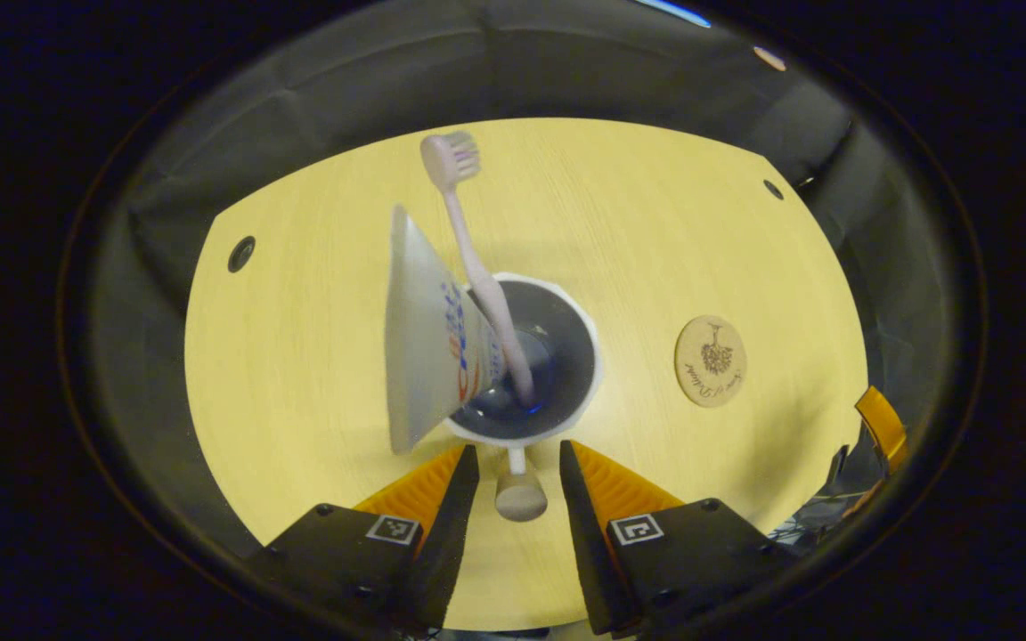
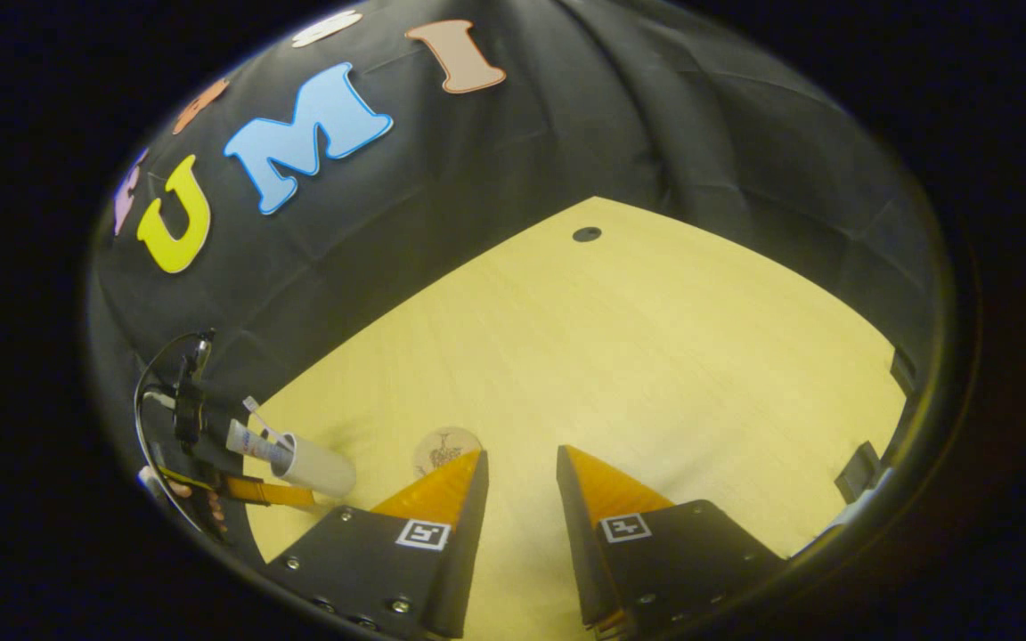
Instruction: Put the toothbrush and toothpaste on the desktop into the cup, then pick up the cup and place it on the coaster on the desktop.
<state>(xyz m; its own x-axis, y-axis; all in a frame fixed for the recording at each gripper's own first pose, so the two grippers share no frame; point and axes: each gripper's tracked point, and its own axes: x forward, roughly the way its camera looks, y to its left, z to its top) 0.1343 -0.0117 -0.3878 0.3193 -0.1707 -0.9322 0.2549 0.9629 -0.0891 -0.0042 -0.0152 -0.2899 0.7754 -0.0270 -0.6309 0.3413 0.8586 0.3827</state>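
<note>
Setting: black cloth walls are seen around a pale yellow wooden desktop [image 1: 317, 374], which has small dark holes near its far edge.
Left gripper [image 1: 520, 463]: it is held above and just behind the cup, with its fingers parted on either side of the cup's handle [image 1: 520, 494]. No contact between the fingers and the handle can be made out, so the grip is judged unclosed. In the right gripper view it is seen at the far left, beside the cup, with part of a hand behind it.
Cup [image 1: 580, 356]: a white cup with a dark inside, viewed from above and standing on the desktop, its handle pointing toward the left gripper.
Toothbrush [image 1: 477, 258]: it is stood in the cup, head up, leaning on the rim.
Toothpaste [image 1: 424, 338]: it is lodged in the cup beside the toothbrush, its flat end sticking up and out.
Coaster [image 1: 711, 361]: a round wooden disc lies flat on the desktop, to the cup's right and apart from it, with nothing on it.
Right gripper [image 2: 522, 467]: its fingers are spread apart with nothing between them, held over bare desktop just behind the coaster.
Progress: both items are judged loaded, so the first part is done. Left to do: the handle is to be gripped, the cup lifted and set on the coaster.
</note>
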